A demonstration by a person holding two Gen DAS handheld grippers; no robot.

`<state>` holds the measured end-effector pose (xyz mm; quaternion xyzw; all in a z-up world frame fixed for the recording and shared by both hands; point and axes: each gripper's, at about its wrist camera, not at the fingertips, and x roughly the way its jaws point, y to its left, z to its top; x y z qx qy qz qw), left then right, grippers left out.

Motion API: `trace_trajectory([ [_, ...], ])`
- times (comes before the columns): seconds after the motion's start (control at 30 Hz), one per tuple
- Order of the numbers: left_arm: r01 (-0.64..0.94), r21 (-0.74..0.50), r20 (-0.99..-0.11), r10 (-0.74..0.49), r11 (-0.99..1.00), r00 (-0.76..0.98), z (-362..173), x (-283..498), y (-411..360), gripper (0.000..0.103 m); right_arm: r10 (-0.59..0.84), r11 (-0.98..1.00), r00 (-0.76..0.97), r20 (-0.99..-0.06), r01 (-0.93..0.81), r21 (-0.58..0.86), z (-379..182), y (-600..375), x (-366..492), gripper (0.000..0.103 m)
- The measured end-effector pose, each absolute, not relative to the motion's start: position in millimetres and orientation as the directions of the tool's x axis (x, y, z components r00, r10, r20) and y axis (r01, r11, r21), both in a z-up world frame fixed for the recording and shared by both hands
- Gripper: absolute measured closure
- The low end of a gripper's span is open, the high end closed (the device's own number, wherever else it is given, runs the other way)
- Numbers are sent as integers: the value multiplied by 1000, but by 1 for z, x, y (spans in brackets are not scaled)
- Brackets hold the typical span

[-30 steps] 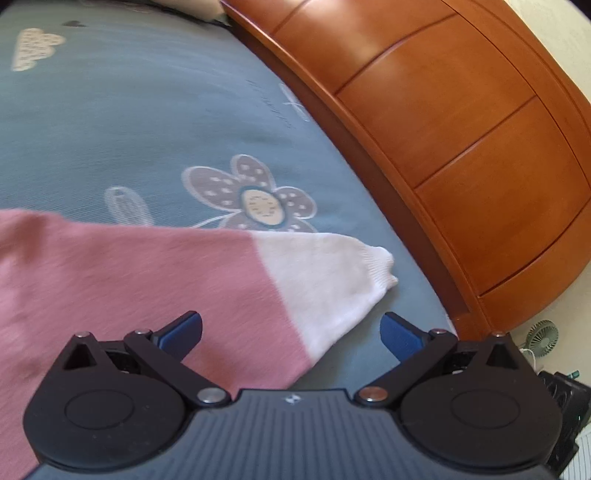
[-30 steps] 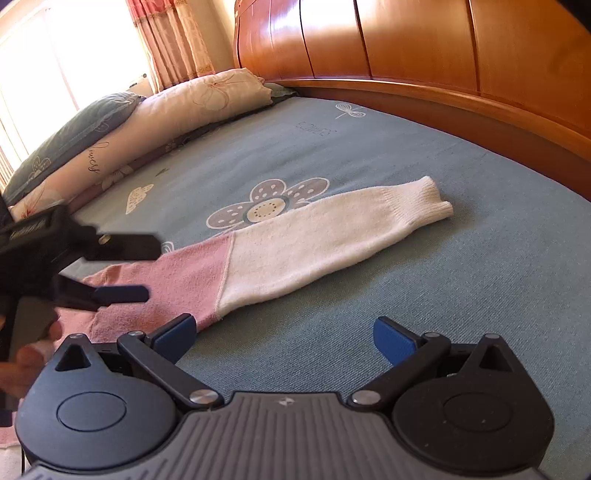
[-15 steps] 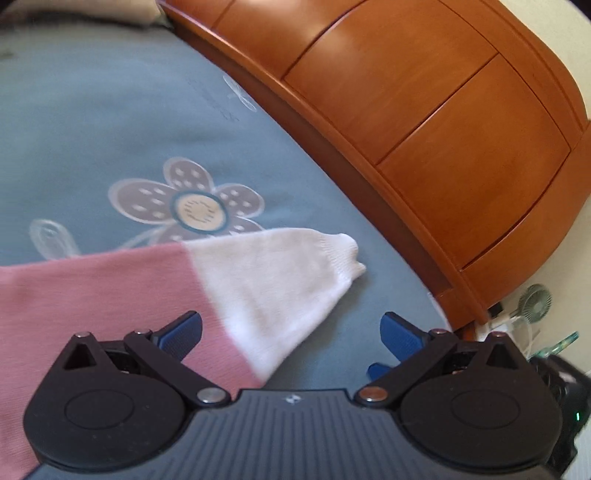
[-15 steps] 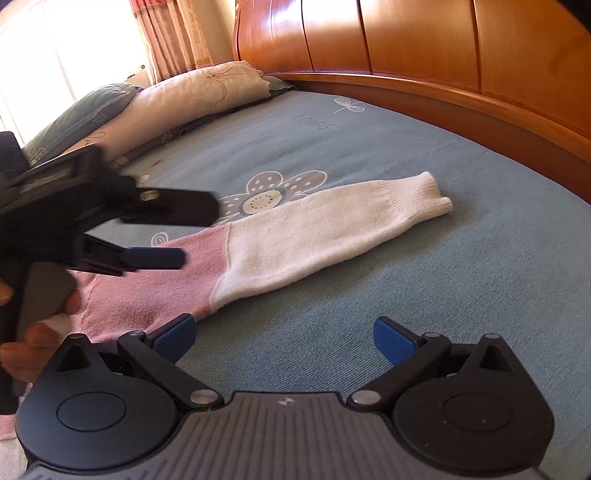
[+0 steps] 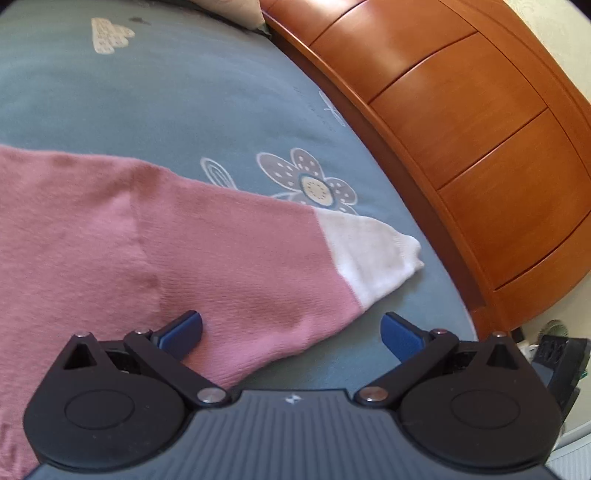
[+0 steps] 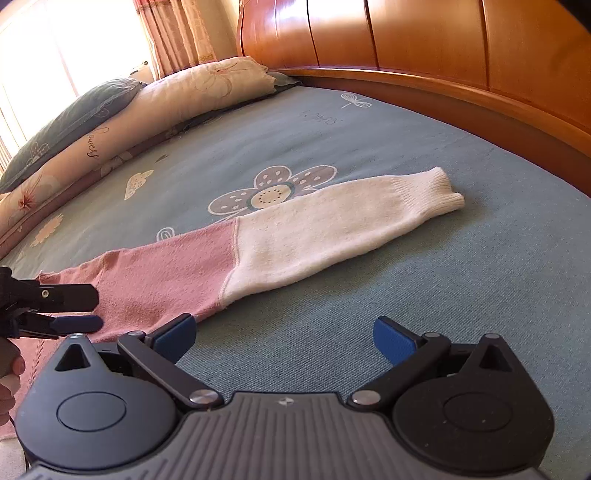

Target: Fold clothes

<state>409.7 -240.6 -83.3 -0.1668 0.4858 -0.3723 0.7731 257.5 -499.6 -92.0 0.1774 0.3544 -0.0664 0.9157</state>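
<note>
A pink sweater (image 5: 155, 251) lies flat on the blue bed sheet (image 5: 192, 96), its sleeve stretched toward the headboard and ending in a white forearm and cuff (image 5: 373, 254). In the right wrist view the pink upper sleeve (image 6: 159, 273) joins the white part (image 6: 332, 225). My left gripper (image 5: 291, 332) is open, low over the pink sleeve near the armpit, with nothing between its fingers. It also shows at the left edge as the left gripper (image 6: 79, 310). My right gripper (image 6: 283, 336) is open over bare sheet just in front of the sleeve, its left fingertip (image 6: 173, 334) by the sleeve's near edge.
A curved wooden headboard (image 6: 424, 44) borders the bed beyond the cuff. Pillows (image 6: 155, 110) line the far side, with curtains (image 6: 173, 33) and a bright window behind. A person's hand (image 6: 9, 373) holds the left gripper. Beyond the bed's corner, a small fan (image 5: 556, 328) stands on the floor.
My left gripper has pulled back from above the sleeve's white part toward the sweater body, so more pink shows in its view. The right gripper has hardly moved. The sleeve lies as before.
</note>
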Motion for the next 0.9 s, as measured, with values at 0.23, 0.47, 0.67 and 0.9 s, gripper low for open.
trace_trajectory([
  [0.23,420,-606,-598,-735,676,319,-56,391,-216,1,23,930,742,-670,229,287,-92,-495,260,0],
  [0.47,336,-636,-638,-718,695,278,-81,371,-191,1,17,927,742,-671,240,289,-92,-496,259,0],
  [0.67,318,-652,-627,-725,688,283,-90,382,-204,1,16,931,740,-672,235,281,-92,-491,262,0],
  [0.9,311,-672,-606,-740,672,290,-85,359,-172,1,21,933,742,-670,226,280,-93,-488,263,0],
])
